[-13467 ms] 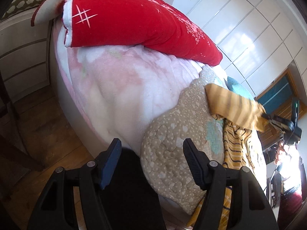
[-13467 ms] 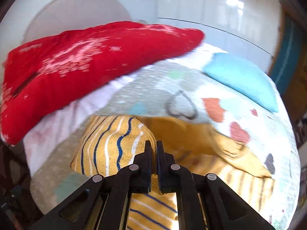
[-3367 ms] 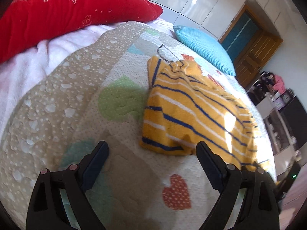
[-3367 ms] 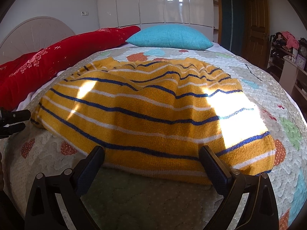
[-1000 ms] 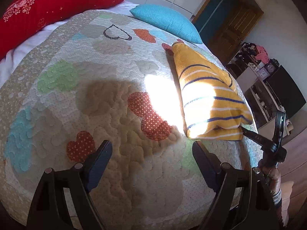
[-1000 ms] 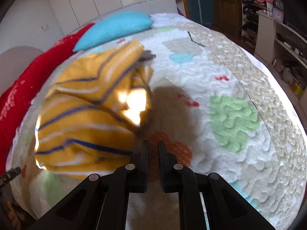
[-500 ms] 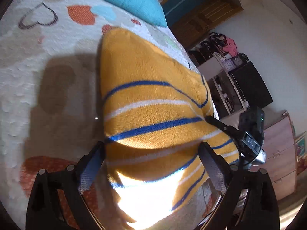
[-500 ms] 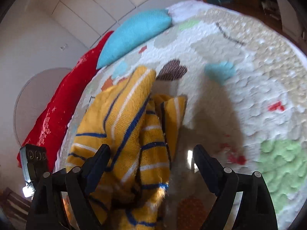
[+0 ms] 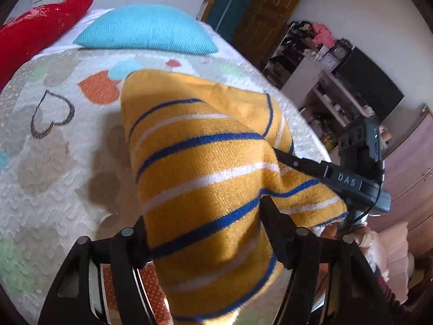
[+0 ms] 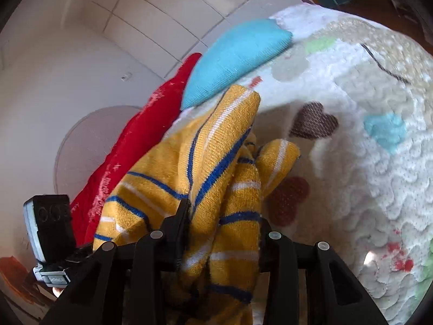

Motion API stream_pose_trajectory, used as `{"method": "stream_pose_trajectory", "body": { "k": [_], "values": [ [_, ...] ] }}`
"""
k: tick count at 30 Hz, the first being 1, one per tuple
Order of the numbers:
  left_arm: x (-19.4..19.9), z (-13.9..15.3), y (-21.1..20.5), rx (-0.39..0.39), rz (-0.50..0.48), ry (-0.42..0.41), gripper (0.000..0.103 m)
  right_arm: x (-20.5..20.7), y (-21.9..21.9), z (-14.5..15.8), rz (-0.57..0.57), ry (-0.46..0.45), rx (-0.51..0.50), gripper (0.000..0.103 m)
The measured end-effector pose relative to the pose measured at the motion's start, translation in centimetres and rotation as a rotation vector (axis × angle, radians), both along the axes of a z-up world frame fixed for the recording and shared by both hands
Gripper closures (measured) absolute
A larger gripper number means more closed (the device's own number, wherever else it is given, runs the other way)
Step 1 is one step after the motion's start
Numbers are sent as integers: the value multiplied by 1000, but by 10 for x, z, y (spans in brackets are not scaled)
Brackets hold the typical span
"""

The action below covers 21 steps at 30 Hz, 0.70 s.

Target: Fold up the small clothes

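A yellow sweater (image 9: 205,146) with blue and white stripes lies folded into a thick bundle on the heart-patterned quilt (image 9: 54,162). My left gripper (image 9: 203,214) has the near end of the bundle between its fingers. Its jaws are closing and the cloth fills the gap. In the right wrist view the sweater (image 10: 216,140) bunches up between the fingers of my right gripper (image 10: 224,214), whose jaws are also closing on it. The cloth hides the right finger's pad. The right gripper's fingers (image 9: 295,162) reach into the bundle from the right side.
A blue pillow (image 9: 146,29) and a red blanket (image 9: 40,21) lie at the head of the bed, before a round headboard (image 10: 89,140). Shelves and a dark cabinet (image 9: 338,86) stand past the bed's right edge. Bare quilt (image 10: 365,176) spreads to the right.
Both grippers have narrowed from wide open onto the sweater bundle. The left gripper has come closer over it, and the cloth now bulges up between both pairs of fingers.
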<state>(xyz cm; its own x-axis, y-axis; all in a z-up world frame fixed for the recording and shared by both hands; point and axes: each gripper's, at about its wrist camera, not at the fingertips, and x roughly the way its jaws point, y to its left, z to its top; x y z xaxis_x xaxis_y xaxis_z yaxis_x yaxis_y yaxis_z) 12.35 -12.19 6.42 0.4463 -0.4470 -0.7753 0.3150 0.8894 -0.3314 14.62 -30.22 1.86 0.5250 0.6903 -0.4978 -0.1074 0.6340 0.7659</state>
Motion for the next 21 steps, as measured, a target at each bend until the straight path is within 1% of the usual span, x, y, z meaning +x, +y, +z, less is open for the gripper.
{"method": "stream_pose_trajectory", "body": {
  "k": [2, 3, 4, 6, 8, 10, 12, 13, 14, 15, 16, 18, 19, 21],
  "values": [
    [-7, -43, -3, 130, 30, 86, 32, -10, -6, -26, -29, 87, -88, 62],
    [-13, -58, 2, 170, 40, 93, 32, -17, -12, -33, -36, 90, -55, 61],
    [-22, -62, 7, 131, 42, 75, 31, -23, -21, -34, -51, 98, -18, 61],
    [-38, -56, 22, 60, 71, 51, 30, -34, -32, -18, -91, 64, -42, 60],
    [-51, -45, 39, -16, 115, 38, 30, -40, -37, 1, -98, 21, -65, 60],
    [-66, -36, 52, -56, 162, 7, 29, -38, -34, 14, -84, 1, -59, 60],
    [-80, -26, 57, -68, 190, -20, 29, -31, -24, 16, -77, 19, -109, 46],
    [-86, -22, 58, -72, 196, -29, 29, -27, -15, 13, -74, 35, -143, 46],
    [-93, -18, 58, -69, 200, -38, 29, -22, -4, 10, -60, 49, -159, 53],
    [-101, -15, 59, -61, 204, -46, 29, -15, 4, 6, -37, 57, -153, 77],
    [-109, -13, 60, -51, 209, -54, 29, -14, 11, 6, -27, 57, -147, 84],
    [-123, -11, 65, -35, 221, -67, 28, -15, 13, 7, -33, 31, -103, 93],
    [-130, -11, 68, -33, 228, -71, 28, -19, 11, 8, -39, 24, -88, 93],
    [-143, -12, 75, -43, 244, -70, 28, -27, 8, 10, -63, 29, -150, 95]
  ]
}}
